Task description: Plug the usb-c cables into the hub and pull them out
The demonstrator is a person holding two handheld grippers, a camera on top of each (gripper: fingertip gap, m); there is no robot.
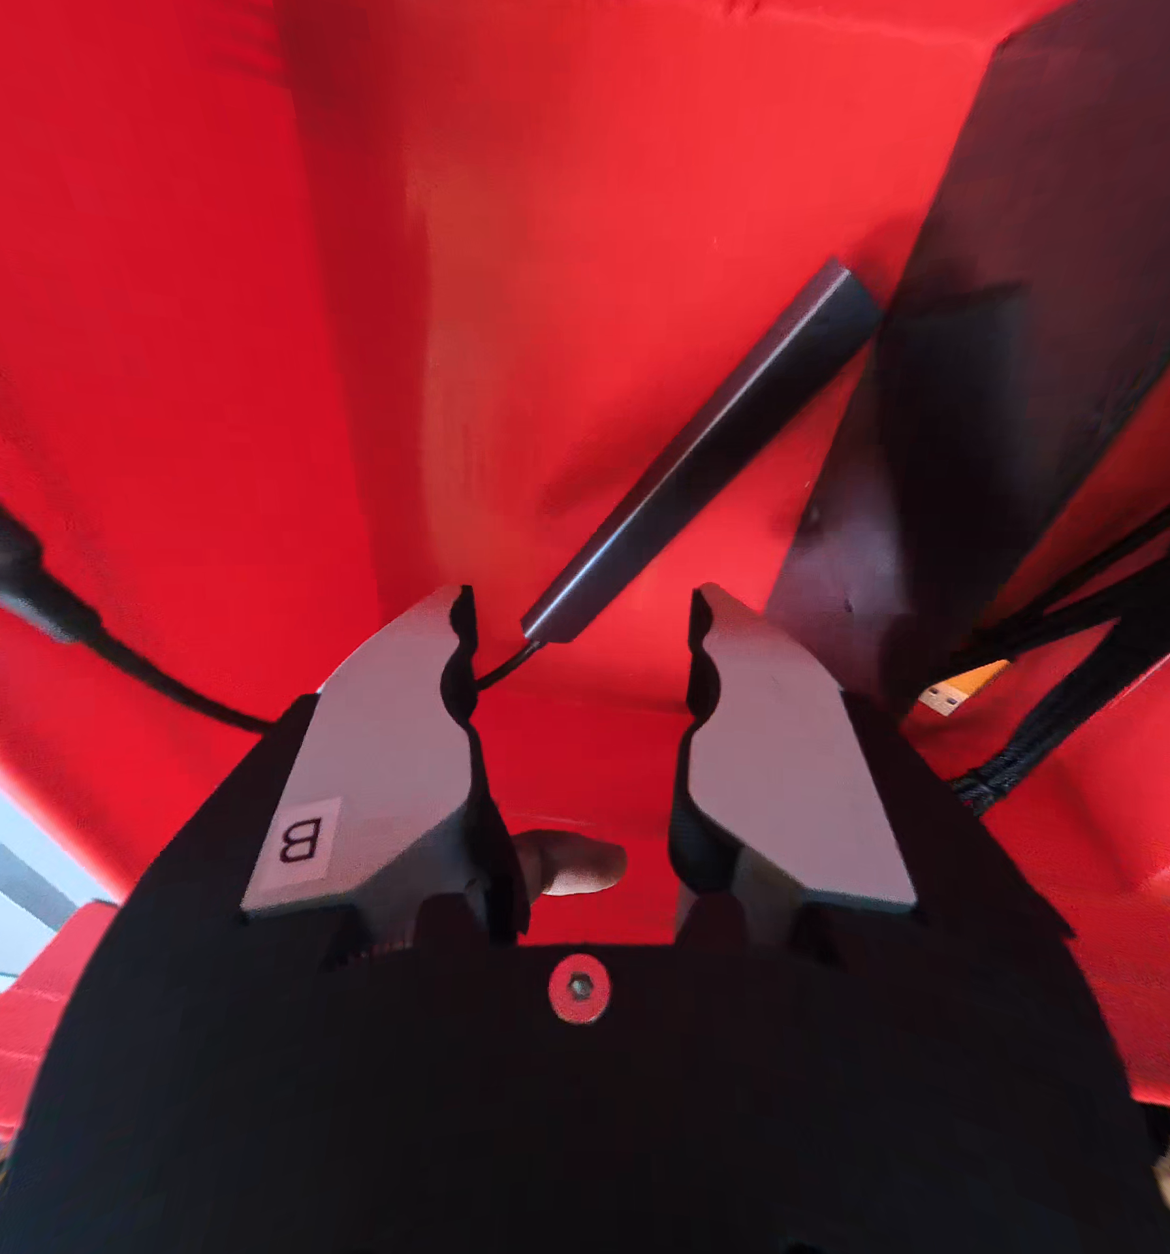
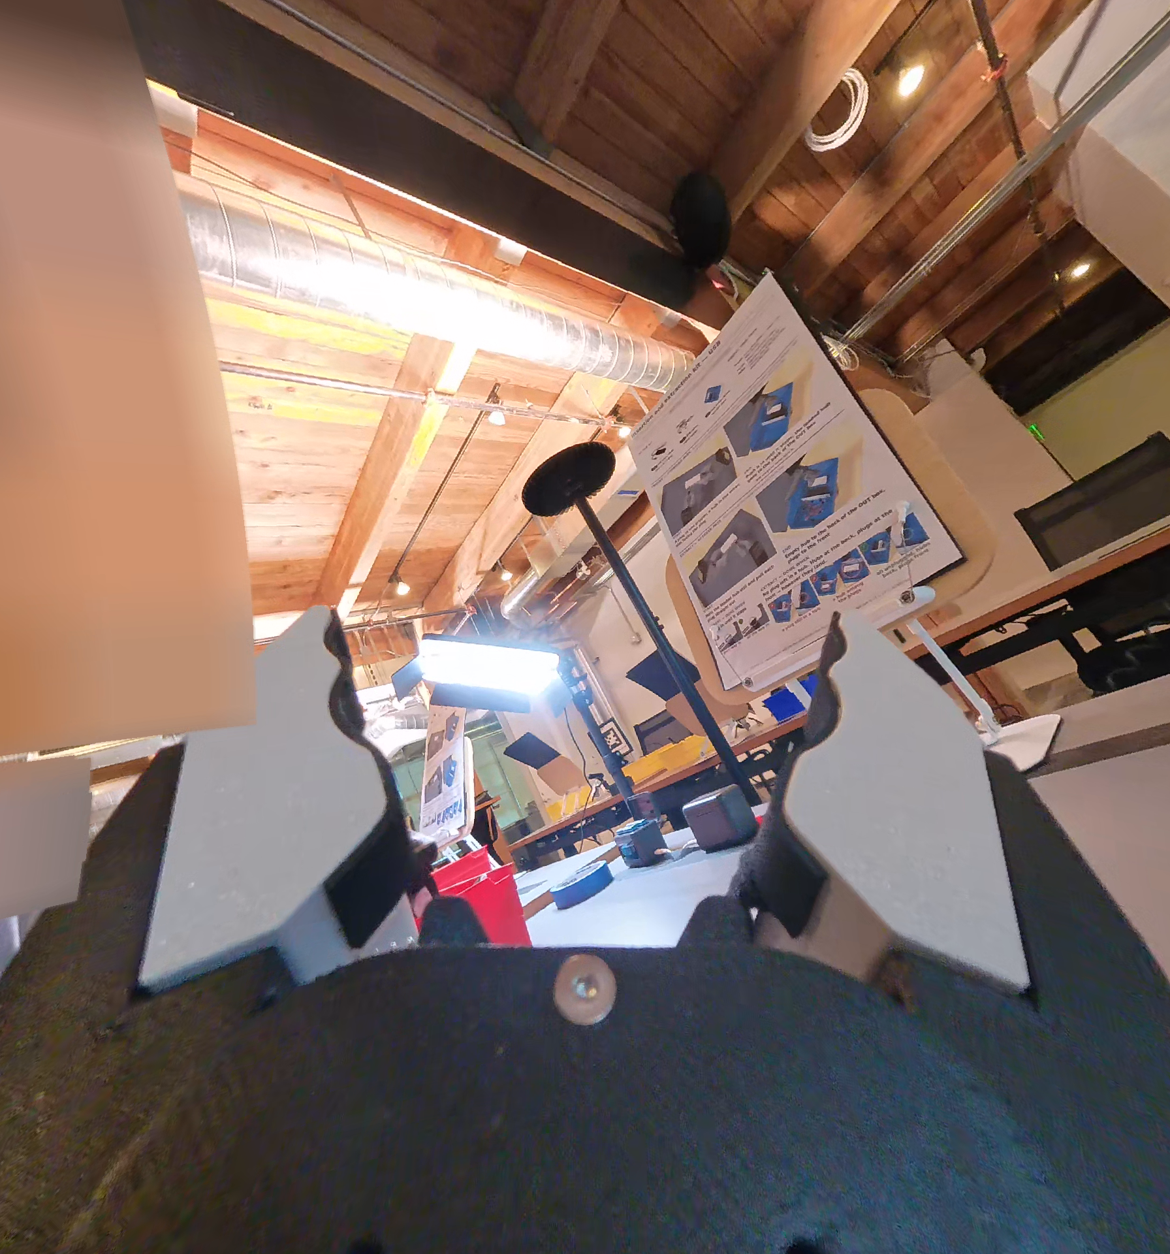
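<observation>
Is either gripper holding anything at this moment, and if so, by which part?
Nothing is held. The left gripper is open above the slim dark grey hub inside the red bin, not touching it. The right gripper is open, pointing toward the ceiling.

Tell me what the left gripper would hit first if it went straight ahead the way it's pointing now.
Probably the near end of the dark hub, just ahead of the open left gripper, or the red bin floor beneath it; depth is unclear.

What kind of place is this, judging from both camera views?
Probably a workshop or lab set up for recording manipulation tasks. Signs: an instruction poster with photo steps hanging over a work table, a bright panel light, and exposed wooden ceiling beams with a metal duct.
</observation>
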